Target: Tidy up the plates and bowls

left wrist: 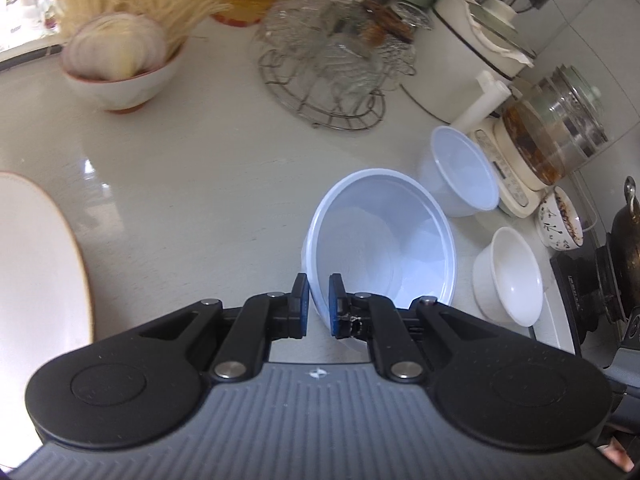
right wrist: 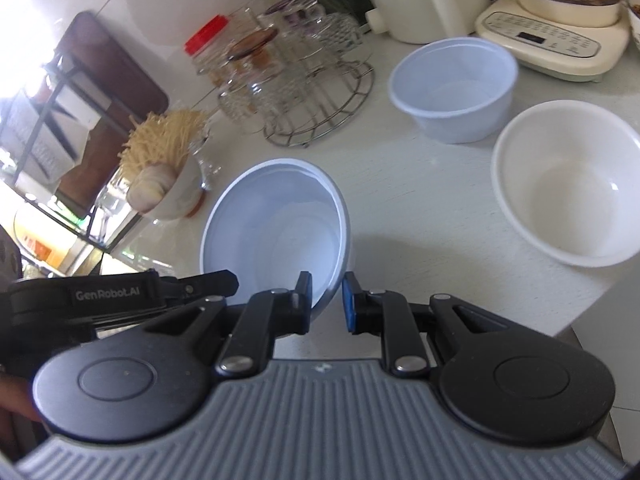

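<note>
The left tool (left wrist: 318,306) is clenched on the pale blue bowl's (left wrist: 380,240) rim, lifting it. The right tool (right wrist: 327,300) brackets that rim too, grip uncertain. Next, probably nest it in the second blue bowl (left wrist: 460,176).

This is a home kitchen in everyday use. The pale stone bench (left wrist: 192,184) is crowded: beyond the fingers a wire rack (left wrist: 324,76) holds upturned drinking glasses, and a bowl of garlic and dried noodles (left wrist: 120,60) sits up to the left of them. To the right stand a cream electric kettle base with a glass pot (left wrist: 548,140), a patterned used bowl (left wrist: 560,220) and a dark wok on an induction hob (left wrist: 612,264). Empty white bowls (right wrist: 568,184) and a red-lidded jar (right wrist: 208,40) share the surface, with tiled wall (left wrist: 608,12) behind.
</note>
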`<state>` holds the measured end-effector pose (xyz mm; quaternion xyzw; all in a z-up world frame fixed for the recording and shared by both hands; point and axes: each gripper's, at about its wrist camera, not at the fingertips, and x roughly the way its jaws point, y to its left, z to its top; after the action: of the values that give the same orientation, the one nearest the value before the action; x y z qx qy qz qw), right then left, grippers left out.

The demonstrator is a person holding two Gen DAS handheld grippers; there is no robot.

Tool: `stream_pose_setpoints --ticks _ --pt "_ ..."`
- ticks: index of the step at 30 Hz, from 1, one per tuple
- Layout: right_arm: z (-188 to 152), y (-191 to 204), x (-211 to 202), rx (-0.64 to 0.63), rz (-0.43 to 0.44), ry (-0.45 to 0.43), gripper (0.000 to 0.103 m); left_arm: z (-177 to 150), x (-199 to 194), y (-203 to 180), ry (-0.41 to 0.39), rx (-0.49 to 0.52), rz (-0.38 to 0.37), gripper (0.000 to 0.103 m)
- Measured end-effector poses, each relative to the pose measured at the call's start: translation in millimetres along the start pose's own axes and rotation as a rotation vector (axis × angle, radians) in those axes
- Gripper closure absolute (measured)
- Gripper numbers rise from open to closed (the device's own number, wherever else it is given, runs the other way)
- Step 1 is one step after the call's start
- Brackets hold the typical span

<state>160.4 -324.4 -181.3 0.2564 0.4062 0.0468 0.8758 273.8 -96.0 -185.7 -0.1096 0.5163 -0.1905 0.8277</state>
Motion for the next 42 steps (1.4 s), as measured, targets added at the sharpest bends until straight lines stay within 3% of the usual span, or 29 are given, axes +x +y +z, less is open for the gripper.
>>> stream_pose_setpoints --ticks 13,23,25,27,28,32,42 --pt "-4.6 10.8 17.0 -0.014 -0.003 0.052 0.084 1.8 9.0 19.6 0.039 -0.007 0.022 0.091" --pt "-5.9 12.5 20.2 -0.012 -0.018 0.043 0.082 5.4 14.8 21.1 0.052 0.011 0.015 0.09" --pt "-6.8 12.6 19.2 -0.01 -0.016 0.037 0.082 5.3 14.5 21.5 0.056 0.003 0.018 0.082" --pt "-7.0 13.0 18.6 -0.014 -0.015 0.037 0.081 4.1 10.6 21.1 0.04 0.001 0.022 0.056" --pt "-6.9 13.2 18.1 -0.017 -0.016 0.037 0.08 3.3 7.7 20.1 0.024 0.007 0.023 0.055" --pt "-6.8 13.8 10.7 -0.018 -0.019 0.004 0.052 1.9 -3.6 17.2 -0.009 0.024 0.019 0.055" --pt "-11.4 24.2 -19.1 -0.043 -0.074 -0.101 0.051 0.6 -49.4 -3.1 -0.09 0.134 0.017 0.055"
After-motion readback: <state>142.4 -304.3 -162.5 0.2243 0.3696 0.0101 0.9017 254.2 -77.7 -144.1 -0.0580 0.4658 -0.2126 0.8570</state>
